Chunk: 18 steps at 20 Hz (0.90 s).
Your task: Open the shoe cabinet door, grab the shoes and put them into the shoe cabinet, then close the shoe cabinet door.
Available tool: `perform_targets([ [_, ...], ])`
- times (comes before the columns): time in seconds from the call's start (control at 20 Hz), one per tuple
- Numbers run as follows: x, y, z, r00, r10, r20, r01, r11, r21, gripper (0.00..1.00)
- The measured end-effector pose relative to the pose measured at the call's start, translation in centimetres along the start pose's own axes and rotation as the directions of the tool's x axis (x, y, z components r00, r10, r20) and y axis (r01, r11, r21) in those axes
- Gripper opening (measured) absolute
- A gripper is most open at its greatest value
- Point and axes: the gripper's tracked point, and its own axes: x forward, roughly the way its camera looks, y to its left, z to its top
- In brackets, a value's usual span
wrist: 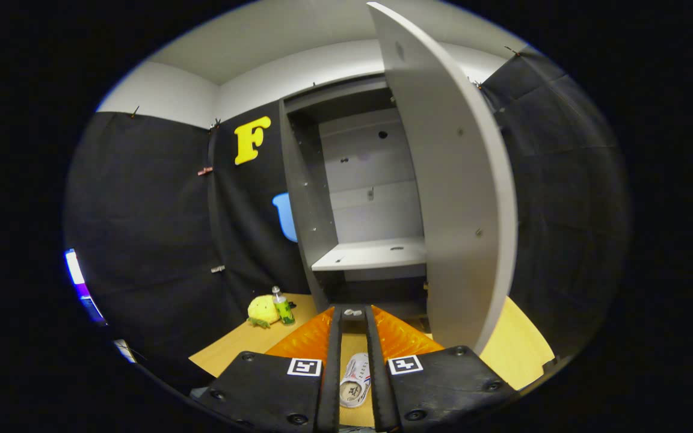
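The grey shoe cabinet [304,198] stands straight ahead with its door [461,198] swung wide open to the right. Inside, a pale shelf [376,254] is bare, and the space under it is dark. My gripper [352,314] points at the cabinet's bottom opening, its fingers close together with a small whitish bit pinched between the tips. Below the gap between the fingers hangs a white shoe [355,385] with red and blue marks; most of it is hidden by the fingers.
A yellow plush toy [262,311] and a green bottle [283,307] sit on the wooden floor [521,343] just left of the cabinet's foot. Black cloth walls close in on both sides. The open door's edge stands close on my right.
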Motion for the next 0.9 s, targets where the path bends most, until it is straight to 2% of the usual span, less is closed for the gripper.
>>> perform_targets([
  [0.35,5.6,1.7,-14.2,0.975,-0.123,-0.185,0.124,0.992,-0.005,0.26],
  [0.65,9.3,0.0,-25.2,0.902,-0.247,-0.353,0.269,0.963,0.014,0.26],
  [0.9,11.4,-0.3,-30.8,0.854,-0.282,-0.437,0.302,0.953,-0.025,0.26],
])
